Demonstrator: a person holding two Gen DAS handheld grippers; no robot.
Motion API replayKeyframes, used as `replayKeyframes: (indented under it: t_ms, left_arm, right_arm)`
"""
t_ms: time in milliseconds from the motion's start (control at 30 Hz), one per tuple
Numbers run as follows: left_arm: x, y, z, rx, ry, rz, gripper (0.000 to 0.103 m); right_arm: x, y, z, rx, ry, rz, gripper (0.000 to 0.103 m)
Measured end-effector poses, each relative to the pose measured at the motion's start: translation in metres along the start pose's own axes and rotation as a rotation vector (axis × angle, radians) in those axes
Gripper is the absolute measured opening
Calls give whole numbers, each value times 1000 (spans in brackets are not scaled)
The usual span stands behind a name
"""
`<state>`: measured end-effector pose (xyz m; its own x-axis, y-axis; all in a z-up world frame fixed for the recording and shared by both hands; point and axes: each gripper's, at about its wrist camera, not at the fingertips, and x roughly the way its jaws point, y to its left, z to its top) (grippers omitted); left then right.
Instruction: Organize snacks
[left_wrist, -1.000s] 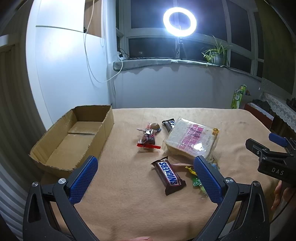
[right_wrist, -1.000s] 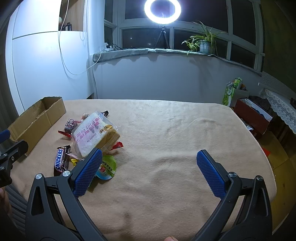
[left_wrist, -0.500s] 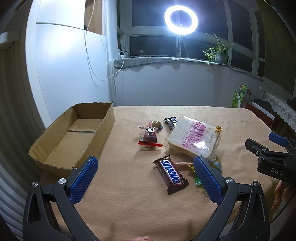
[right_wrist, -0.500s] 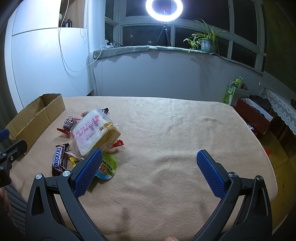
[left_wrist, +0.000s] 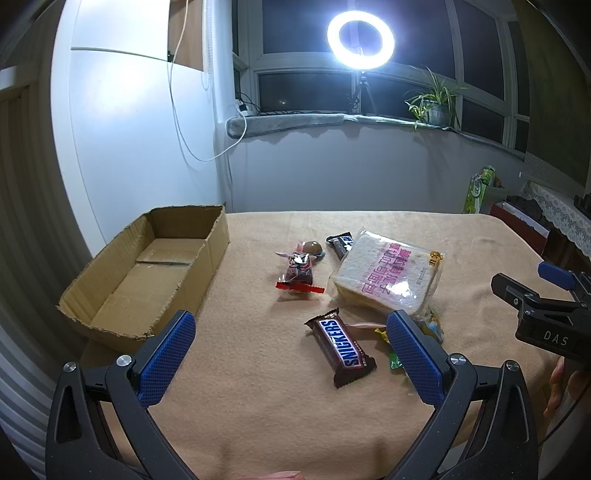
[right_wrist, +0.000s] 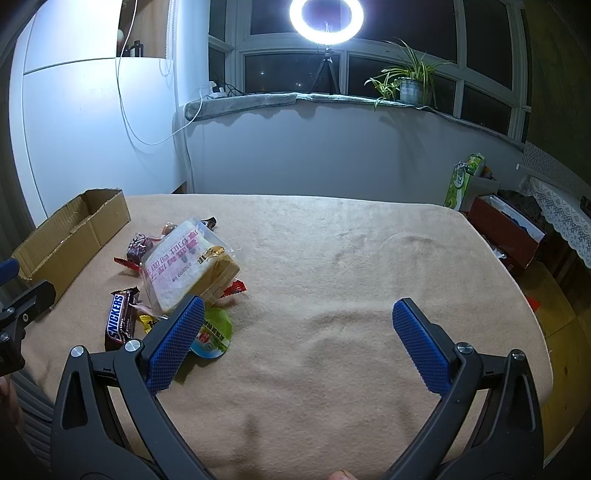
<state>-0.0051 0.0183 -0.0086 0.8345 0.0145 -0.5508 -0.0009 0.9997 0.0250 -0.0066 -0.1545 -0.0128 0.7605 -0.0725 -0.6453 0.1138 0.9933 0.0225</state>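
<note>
The cardboard box (left_wrist: 147, 273) sits empty, left of the snack pile, as before. Only the viewpoint has crept nearer: the bread pack (left_wrist: 388, 275) and Snickers bar (left_wrist: 341, 347) lie untouched, and left gripper (left_wrist: 288, 350) and right gripper (right_wrist: 297, 338) both stay spread wide, holding nothing, so sorting hasn't begun.

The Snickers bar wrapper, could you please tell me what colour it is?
Dark brown, with blue lettering on a white band; the Snickers bar shows best in the left wrist view.
</note>
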Motion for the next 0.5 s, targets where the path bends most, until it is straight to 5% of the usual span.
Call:
replayKeyframes:
  t_ms: [500]
  left_arm:
    - [0, -1, 0, 1, -1, 1, 103]
  right_arm:
    - [0, -1, 0, 4, -1, -2, 103]
